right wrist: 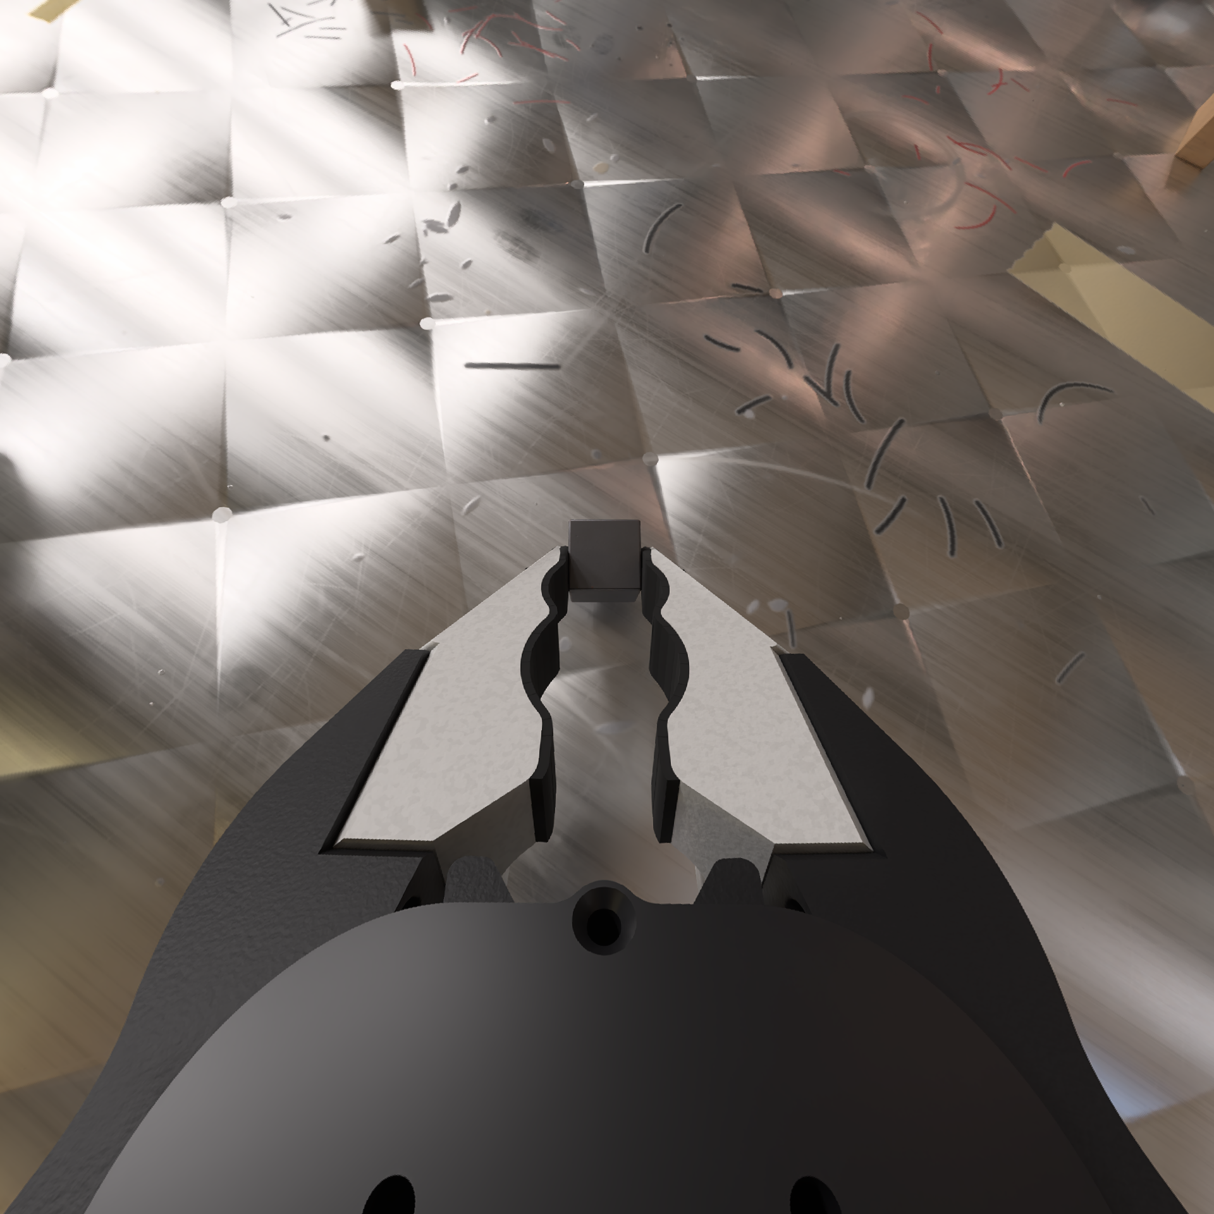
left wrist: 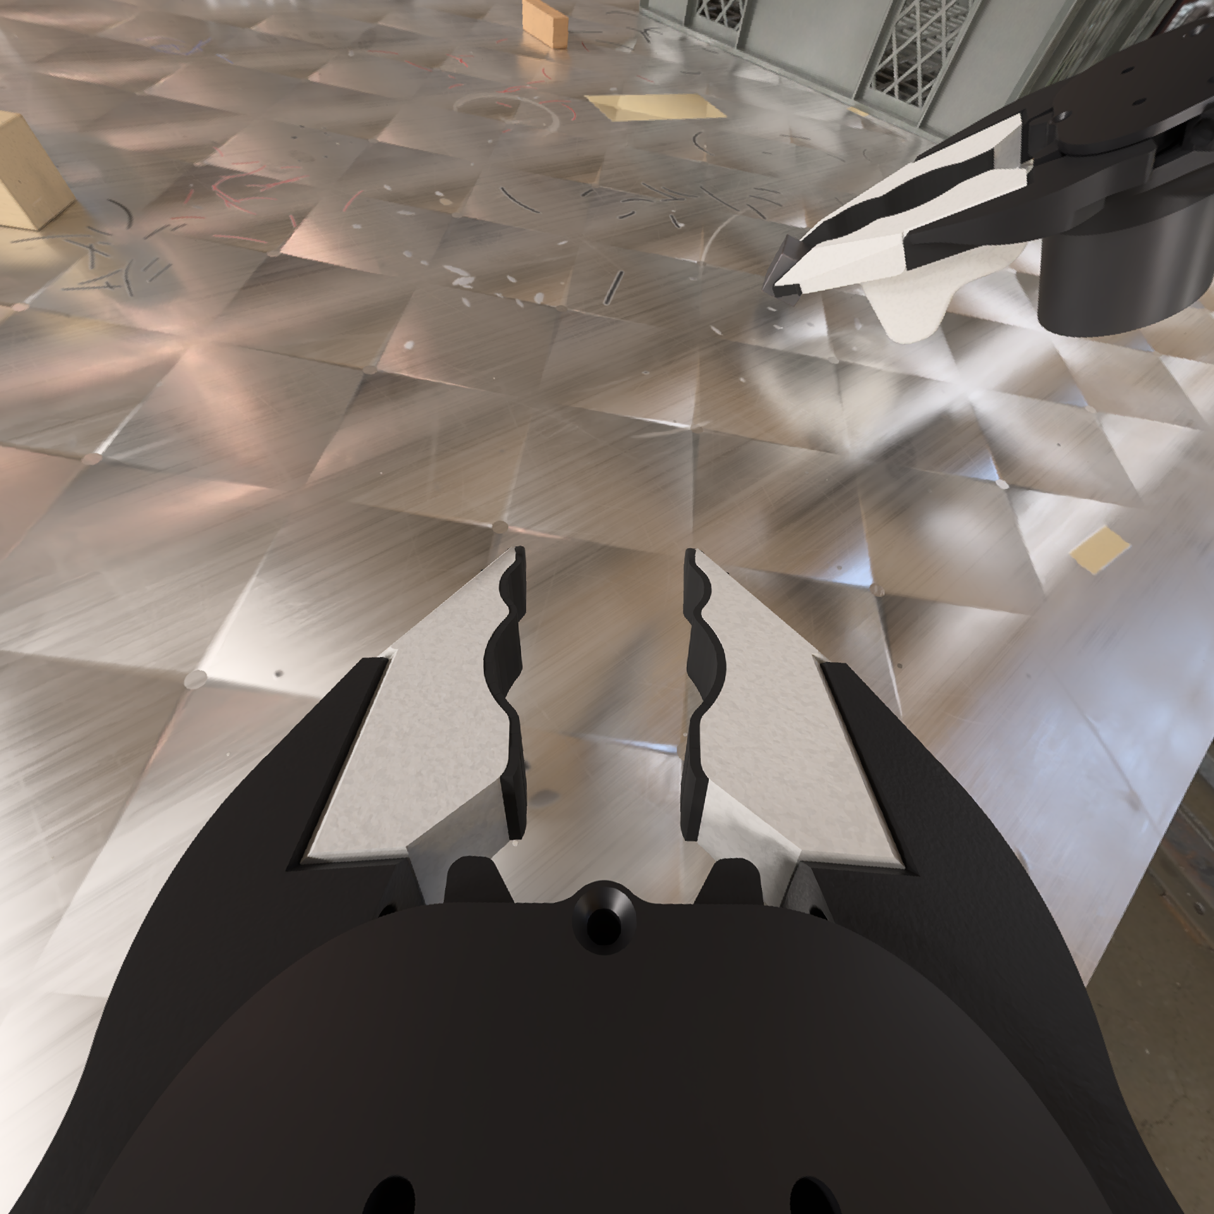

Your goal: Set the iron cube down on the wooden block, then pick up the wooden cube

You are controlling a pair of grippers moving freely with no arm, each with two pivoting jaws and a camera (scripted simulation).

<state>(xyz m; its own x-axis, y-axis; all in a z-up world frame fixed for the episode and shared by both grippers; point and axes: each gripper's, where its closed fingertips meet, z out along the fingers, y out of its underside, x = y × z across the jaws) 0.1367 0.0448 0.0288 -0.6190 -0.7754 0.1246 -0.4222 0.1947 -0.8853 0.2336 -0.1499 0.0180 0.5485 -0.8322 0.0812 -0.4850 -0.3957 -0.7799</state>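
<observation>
- Your right gripper [right wrist: 604,558] has its jaws closed on the iron cube [right wrist: 604,558], a small dark grey block pinched right at the fingertips, with its far half sticking out past them.
- From your left wrist view, that same right gripper [left wrist: 785,279] comes in from the upper right, tilted down toward the bench [left wrist: 591,427], and the iron cube [left wrist: 785,263] shows as a dark sliver at its tip, just above the surface.
- Your left gripper [left wrist: 604,565] has its jaws parted with nothing between them; only bare bench shows through the gap.
- The bench is brushed metal in a tiled pattern, marked with dark and red scribbles and pale flecks, and it glares bright on the left of your right wrist view.
- A tan wooden block [left wrist: 29,174] sits at the far left edge of your left wrist view, cut off by the frame, well apart from both grippers.
- A smaller tan wooden piece [left wrist: 545,23] stands at the top of that view, farther off still.
- You cannot tell from these views which of the two is the wooden cube and which the target block.
- A tan edge [right wrist: 1199,134] also peeks in at the upper right of your right wrist view, too cropped to identify.
- A grey latticed wall [left wrist: 887,59] runs behind the bench at the upper right.
</observation>
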